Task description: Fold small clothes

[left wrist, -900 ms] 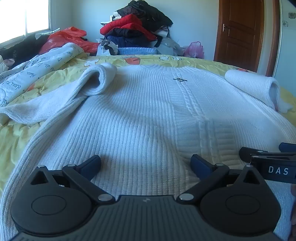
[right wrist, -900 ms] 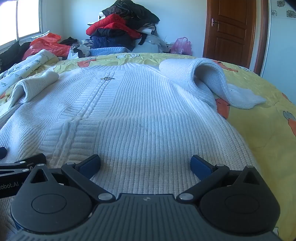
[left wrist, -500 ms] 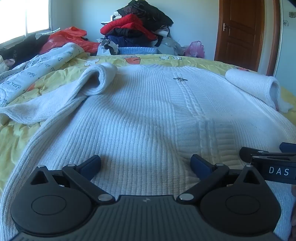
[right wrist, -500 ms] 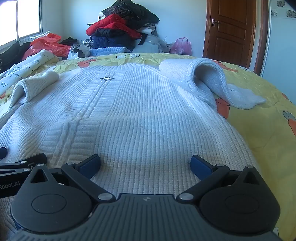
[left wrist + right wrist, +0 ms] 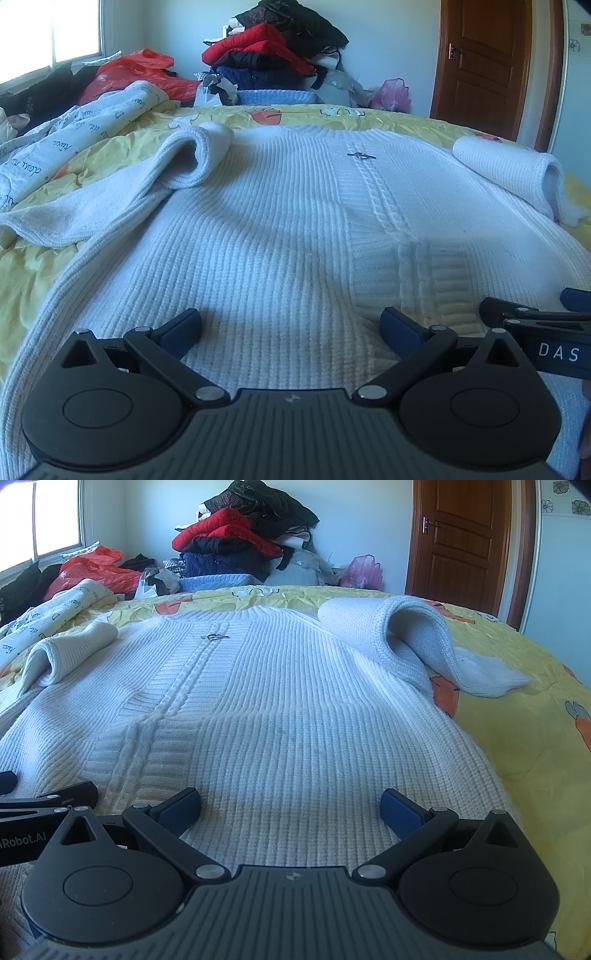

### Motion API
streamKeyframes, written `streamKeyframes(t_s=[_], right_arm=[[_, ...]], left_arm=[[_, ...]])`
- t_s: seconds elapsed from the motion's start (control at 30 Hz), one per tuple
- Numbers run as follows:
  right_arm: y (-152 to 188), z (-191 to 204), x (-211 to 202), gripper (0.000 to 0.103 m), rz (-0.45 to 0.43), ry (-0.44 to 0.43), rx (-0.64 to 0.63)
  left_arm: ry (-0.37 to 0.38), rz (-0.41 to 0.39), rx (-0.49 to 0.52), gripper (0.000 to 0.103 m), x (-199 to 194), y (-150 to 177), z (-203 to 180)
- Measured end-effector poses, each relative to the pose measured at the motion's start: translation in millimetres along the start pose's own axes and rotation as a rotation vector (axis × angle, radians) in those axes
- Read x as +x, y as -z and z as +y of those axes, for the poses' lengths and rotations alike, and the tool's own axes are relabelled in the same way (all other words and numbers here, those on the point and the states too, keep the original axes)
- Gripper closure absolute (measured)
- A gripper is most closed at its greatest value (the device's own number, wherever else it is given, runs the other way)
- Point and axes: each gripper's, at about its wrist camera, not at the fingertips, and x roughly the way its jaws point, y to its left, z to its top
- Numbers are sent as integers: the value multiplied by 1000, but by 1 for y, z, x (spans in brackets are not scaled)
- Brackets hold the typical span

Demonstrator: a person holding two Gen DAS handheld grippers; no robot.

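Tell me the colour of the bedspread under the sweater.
Yellow with orange cartoon prints; the bedspread shows best in the right wrist view.

I count one white sweater [image 5: 280,236] with two sleeves, two grippers, one door [image 5: 458,535], one clothes pile [image 5: 243,539].

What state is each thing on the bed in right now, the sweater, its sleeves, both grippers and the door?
White ribbed knit sweater: spread flat, front up, on the yellow bedsheet.
Its left-side sleeve: folded back over itself.
Its right-side sleeve: folded back over itself.
Left gripper: open, holding nothing.
Right gripper: open, holding nothing.
Brown wooden door: closed.
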Motion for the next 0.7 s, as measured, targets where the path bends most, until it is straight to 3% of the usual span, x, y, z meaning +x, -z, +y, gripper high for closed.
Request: streamKeyframes(t_s=[0.7], right_arm=[[0, 0, 0, 0, 0, 0, 0]], left_arm=[[2, -7, 11, 0, -2, 1, 0]])
